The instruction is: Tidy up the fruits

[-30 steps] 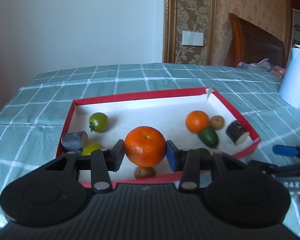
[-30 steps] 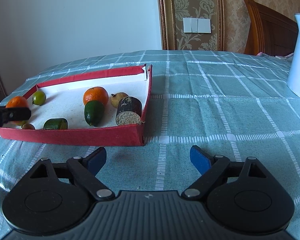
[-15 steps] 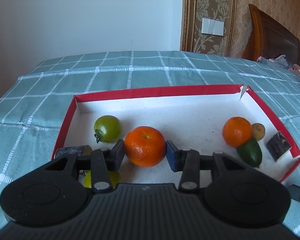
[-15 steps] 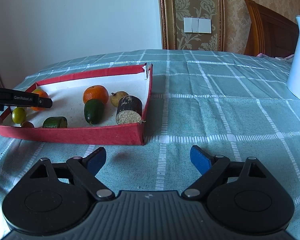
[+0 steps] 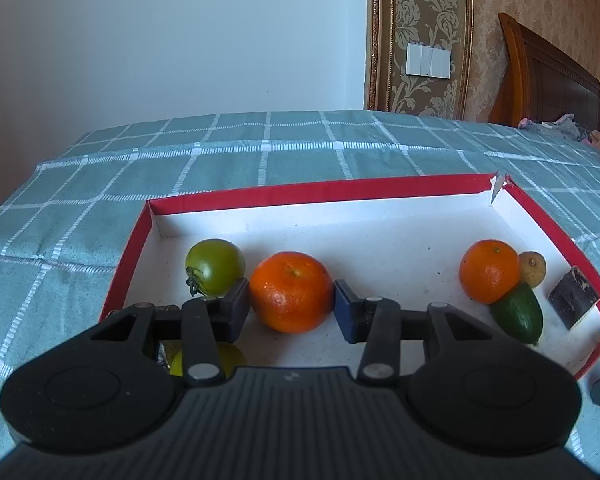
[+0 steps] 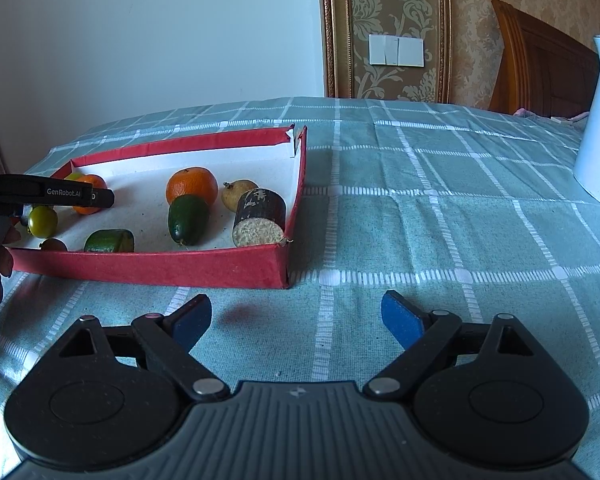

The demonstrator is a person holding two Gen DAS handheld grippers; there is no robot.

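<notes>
Right gripper (image 6: 296, 320) hovers low over the green checked tablecloth (image 6: 440, 216), tilted down, fingers spread wide with nothing between them. Further off, left gripper (image 5: 291, 307) angles down, pinching the round orange tangerine (image 5: 291, 291) near the left edge of the red cardboard tray (image 5: 324, 193).

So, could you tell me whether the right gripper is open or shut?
Open. The right gripper hangs over bare tablecloth with its blue pads spread wide and nothing between them.
</notes>
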